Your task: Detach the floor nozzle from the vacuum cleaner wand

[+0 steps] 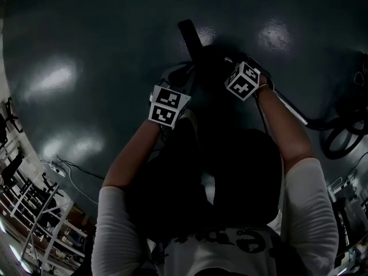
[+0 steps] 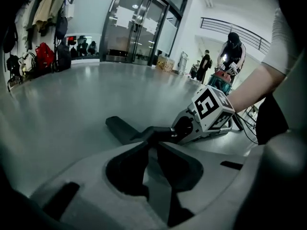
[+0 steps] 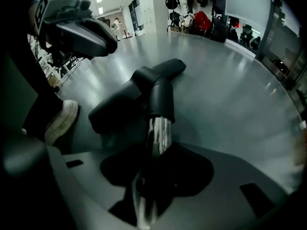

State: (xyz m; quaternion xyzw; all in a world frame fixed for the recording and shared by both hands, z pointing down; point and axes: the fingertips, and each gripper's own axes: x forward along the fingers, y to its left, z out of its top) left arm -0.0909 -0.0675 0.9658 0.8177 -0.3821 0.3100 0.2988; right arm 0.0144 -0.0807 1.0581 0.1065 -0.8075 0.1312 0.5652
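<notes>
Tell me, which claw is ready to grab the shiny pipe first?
Probably right. The shiny wand runs between the right claw's open jaws, close to the black nozzle. The left claw is shut, tips near the nozzle, so it would have to open first.

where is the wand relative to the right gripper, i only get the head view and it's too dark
Observer: The wand runs between the right gripper's open jaws. I see no pad pressing on it.
Operator: left gripper got anything
Observer: No. The left gripper is shut and empty, clear of the floor nozzle.
Operator: nozzle off yet
Observer: No. Its black neck is sleeved over the wand.
</notes>
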